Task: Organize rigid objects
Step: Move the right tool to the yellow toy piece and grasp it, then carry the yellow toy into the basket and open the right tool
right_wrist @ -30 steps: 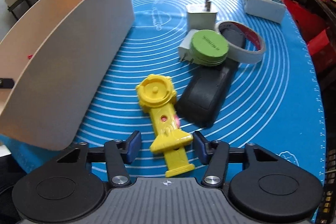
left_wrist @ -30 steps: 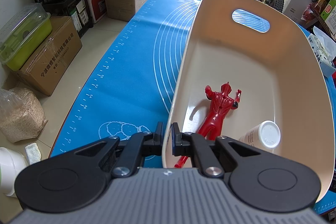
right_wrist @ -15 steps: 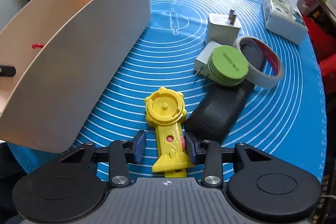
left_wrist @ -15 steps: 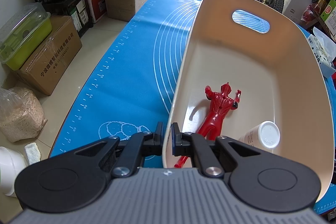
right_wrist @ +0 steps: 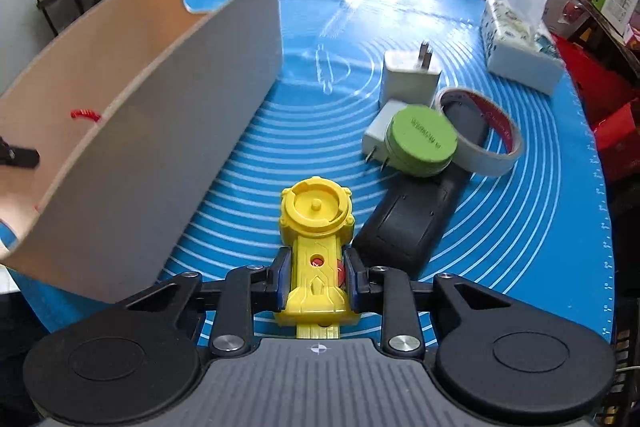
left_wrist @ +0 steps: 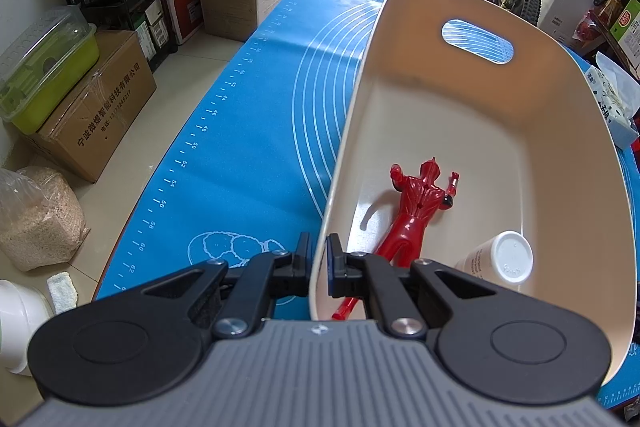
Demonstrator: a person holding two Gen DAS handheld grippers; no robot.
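Two grips are shown: the bin [left_wrist: 460, 131] rim is clamped by the left gripper [left_wrist: 319, 259]; the yellow toy [right_wrist: 316, 243] is pinched by the right gripper [right_wrist: 314, 277].

Two forward-facing wrist views, close above table (shared bin [left_wrist: 460, 115] [right_wrist: 168, 131])

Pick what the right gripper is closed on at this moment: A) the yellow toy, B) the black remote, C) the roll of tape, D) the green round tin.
A: in the right wrist view the right gripper has a finger pressed against each side of the yellow toy, while the green round tin, the roll of tape and the black remote lie apart from it on the blue mat.
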